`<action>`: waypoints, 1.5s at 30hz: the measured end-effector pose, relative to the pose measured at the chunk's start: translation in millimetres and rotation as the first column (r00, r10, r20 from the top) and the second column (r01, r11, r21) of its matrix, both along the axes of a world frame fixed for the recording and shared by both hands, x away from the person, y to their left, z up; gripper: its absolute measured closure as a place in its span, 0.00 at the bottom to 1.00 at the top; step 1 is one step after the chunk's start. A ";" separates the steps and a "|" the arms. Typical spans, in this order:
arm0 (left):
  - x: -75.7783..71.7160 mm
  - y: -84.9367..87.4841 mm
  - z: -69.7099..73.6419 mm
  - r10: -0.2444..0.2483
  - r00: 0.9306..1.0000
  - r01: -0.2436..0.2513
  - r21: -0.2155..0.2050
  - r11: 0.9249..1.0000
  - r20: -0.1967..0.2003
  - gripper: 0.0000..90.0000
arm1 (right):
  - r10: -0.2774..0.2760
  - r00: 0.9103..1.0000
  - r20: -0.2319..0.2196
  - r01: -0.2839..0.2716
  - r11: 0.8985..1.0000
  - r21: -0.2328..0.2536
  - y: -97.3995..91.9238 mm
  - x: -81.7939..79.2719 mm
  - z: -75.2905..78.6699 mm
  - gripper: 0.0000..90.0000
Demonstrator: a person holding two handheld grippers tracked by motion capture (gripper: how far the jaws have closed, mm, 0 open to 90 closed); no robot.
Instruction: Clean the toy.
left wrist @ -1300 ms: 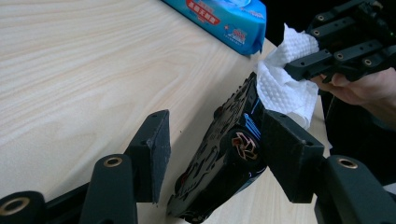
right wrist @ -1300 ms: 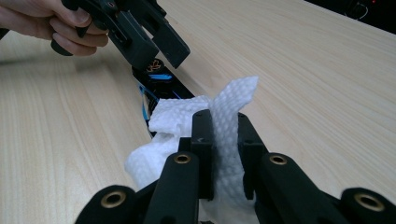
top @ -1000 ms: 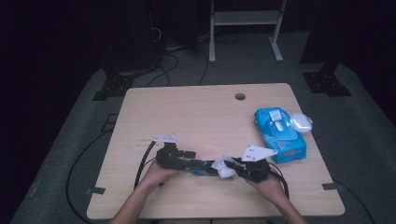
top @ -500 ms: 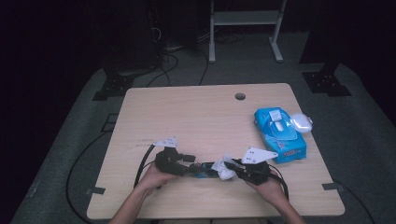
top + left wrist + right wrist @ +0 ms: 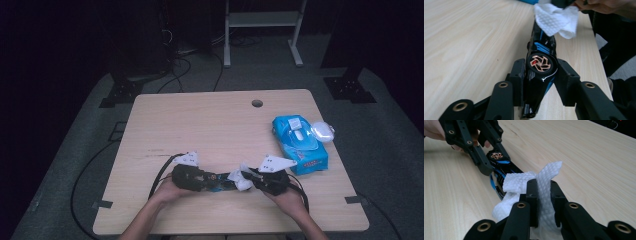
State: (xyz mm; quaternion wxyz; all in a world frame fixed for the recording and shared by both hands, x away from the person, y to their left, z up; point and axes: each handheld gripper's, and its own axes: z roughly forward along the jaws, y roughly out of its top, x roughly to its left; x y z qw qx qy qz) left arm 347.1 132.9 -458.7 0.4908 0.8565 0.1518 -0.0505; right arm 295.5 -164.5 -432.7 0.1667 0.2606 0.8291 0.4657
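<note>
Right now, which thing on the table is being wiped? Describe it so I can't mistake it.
On the light wooden table, look at the near edge between the person's two hands. There lies a long black toy car with blue stripes, clamped by the left gripper. Its copper-spoked wheel sets it apart from the white wipe in the right gripper.

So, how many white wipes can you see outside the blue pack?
1. The single wipe is clamped in the right gripper, touching the black toy car near the table's front edge. Others may be hidden inside the pack.
</note>
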 end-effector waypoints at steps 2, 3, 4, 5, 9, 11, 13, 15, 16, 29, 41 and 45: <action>7.5 0.8 2.2 -0.004 1.000 0.004 -0.023 1.000 0.014 0.71 | -0.008 1.000 -0.004 0.008 1.000 0.004 -0.5 3.3 0.6 0.90; 10.3 1.2 3.1 -0.005 1.000 0.006 -0.027 1.000 0.023 0.71 | -0.016 1.000 -0.006 0.016 1.000 0.005 -0.5 4.9 1.0 0.90; 13.8 1.0 3.9 -0.006 1.000 0.007 -0.040 0.999 0.020 0.71 | -0.018 1.000 -0.008 0.019 1.000 0.005 -0.8 6.3 1.4 0.90; 17.6 0.9 4.4 -0.014 1.000 0.015 -0.044 0.999 0.019 0.72 | -0.021 1.000 -0.011 0.021 1.000 0.006 -1.0 8.6 2.1 0.90; 29.9 6.0 6.4 -0.037 0.999 0.038 -0.066 0.997 0.022 0.71 | -0.021 0.999 -0.037 0.022 1.000 0.021 -1.1 18.7 2.1 0.90; 32.9 9.2 8.1 -0.046 0.998 0.049 -0.066 0.997 0.043 0.71 | -0.021 0.999 -0.035 0.022 0.999 0.023 2.2 20.4 1.6 0.90; 34.8 12.9 9.4 -0.052 0.997 0.056 -0.065 0.996 0.065 0.71 | -0.021 0.999 -0.031 0.022 1.000 0.022 5.8 21.1 1.4 0.90; 36.4 16.5 8.7 -0.049 0.996 0.054 -0.068 0.996 0.068 0.71 | -0.021 0.999 -0.032 0.022 0.999 0.024 9.2 22.6 1.2 0.90; 37.1 18.0 8.0 -0.046 0.997 0.050 -0.068 0.996 0.067 0.71 | -0.020 0.999 -0.029 0.021 0.999 0.026 10.6 23.7 1.0 0.90; 27.5 20.9 6.8 -0.027 0.999 0.028 -0.009 1.000 0.039 0.67 | 0.006 1.000 -0.028 -0.005 0.999 0.034 16.6 18.5 -0.8 0.90; 29.6 34.3 7.6 0.103 0.989 -0.117 -0.138 0.983 -0.107 0.57 | 0.030 0.999 -0.028 -0.029 0.999 0.038 19.8 12.3 -2.2 0.90; 30.0 32.3 5.9 0.123 0.985 -0.135 -0.100 0.986 -0.116 0.54 | 0.032 0.999 -0.030 -0.031 0.999 0.040 19.6 11.9 -2.3 0.90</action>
